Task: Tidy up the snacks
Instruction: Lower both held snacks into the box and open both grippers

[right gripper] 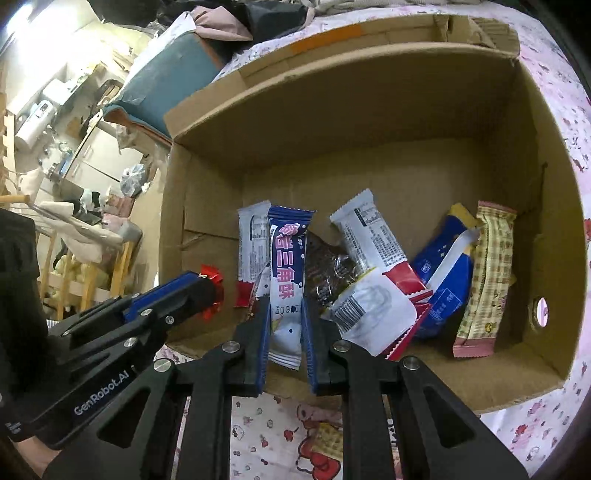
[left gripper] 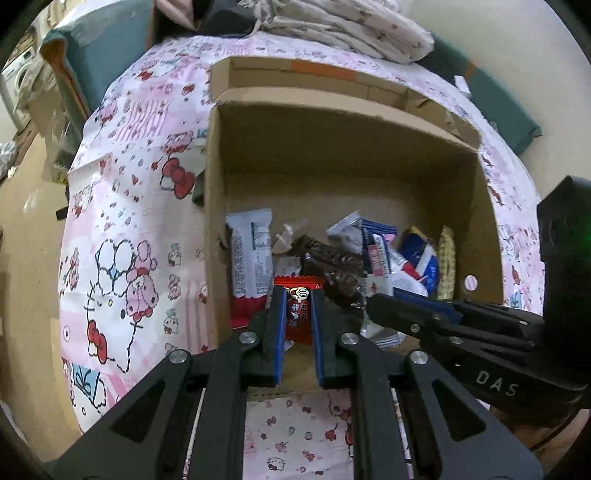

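Observation:
An open cardboard box [left gripper: 332, 177] [right gripper: 369, 122] stands on a pink cartoon-print cloth, with several snack packets on its floor. My left gripper [left gripper: 298, 295] is shut on a small red candy packet [left gripper: 297, 314] over the box's near left corner; the right wrist view shows this gripper [right gripper: 207, 291] at the left with the red candy packet [right gripper: 213, 275]. My right gripper [right gripper: 285, 314] is shut on a blue and white snack bar [right gripper: 286, 280] held upright above the box floor. In the left wrist view the right gripper [left gripper: 384, 306] reaches in from the right.
On the box floor lie a white and red bar [right gripper: 373, 240], a dark wrapped snack [right gripper: 328, 273], a blue packet [right gripper: 443, 291] and a yellow checked bar [right gripper: 487, 277]. One yellow packet [right gripper: 327, 439] lies on the cloth [left gripper: 122, 236] in front. Folded bedding [left gripper: 351, 26] sits behind.

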The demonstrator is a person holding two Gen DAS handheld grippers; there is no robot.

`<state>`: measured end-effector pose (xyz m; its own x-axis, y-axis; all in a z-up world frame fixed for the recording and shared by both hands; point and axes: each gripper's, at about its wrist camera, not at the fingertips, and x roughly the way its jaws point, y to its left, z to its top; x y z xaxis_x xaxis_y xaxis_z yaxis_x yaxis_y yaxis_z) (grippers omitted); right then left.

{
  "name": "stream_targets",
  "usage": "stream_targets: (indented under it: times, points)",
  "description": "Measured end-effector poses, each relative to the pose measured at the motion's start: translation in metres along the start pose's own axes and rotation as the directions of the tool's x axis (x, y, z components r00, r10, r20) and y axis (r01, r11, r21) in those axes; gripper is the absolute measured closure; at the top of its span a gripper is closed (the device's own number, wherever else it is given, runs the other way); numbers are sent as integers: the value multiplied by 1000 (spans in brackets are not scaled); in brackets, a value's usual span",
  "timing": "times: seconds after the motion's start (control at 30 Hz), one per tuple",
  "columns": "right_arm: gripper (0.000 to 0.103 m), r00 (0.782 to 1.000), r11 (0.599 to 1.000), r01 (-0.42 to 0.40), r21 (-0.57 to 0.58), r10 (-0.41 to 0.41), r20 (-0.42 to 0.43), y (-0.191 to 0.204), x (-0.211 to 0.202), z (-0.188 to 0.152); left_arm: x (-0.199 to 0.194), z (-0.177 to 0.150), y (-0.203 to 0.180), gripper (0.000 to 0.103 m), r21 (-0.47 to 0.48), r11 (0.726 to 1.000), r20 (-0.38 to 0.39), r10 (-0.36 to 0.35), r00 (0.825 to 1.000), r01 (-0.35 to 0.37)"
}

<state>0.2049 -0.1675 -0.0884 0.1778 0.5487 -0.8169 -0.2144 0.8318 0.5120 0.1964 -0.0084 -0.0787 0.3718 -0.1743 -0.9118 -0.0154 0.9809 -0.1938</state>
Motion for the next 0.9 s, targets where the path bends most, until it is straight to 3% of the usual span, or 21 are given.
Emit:
stream_targets:
  times: [0.17,0.27,0.33,0.37,0.4,0.5,0.57,0.63,0.9]
  points:
    - [82,999,998,-41,40,42,-27,-4,4,3,3,0,4,92,-26,1000,-13,-3,1000,3]
    - [82,996,995,-72,67,75,-42,-9,6,4,6,-1,6,90,-63,997,-44,-42,998,39]
    - [81,996,994,-75,75,78,-36,-11,5,6,5,0,3,73,-63,997,-61,-48,997,44]
    - [80,996,993,-83,83,85,-25,-13,2,6,4,-1,2,55,-60,998,-58,-40,997,37]
    - [79,996,992,-85,93,87,-17,-17,-1,7,1,-1,2,50,-60,998,-41,-35,999,33]
    - [71,995,987,-104,126,105,0,-24,-6,9,-1,-1,1,45,-60,997,-41,-46,998,44]
    - [56,996,987,-95,134,94,8,-27,-9,10,-3,-1,3,44,-73,996,-34,-52,998,49]
    - [49,995,985,-96,146,94,23,-29,-12,10,-6,0,5,40,-84,996,-24,-40,999,38]
    - [47,993,982,-105,160,94,70,-33,-28,13,-14,2,5,39,-76,997,7,-26,1000,26]
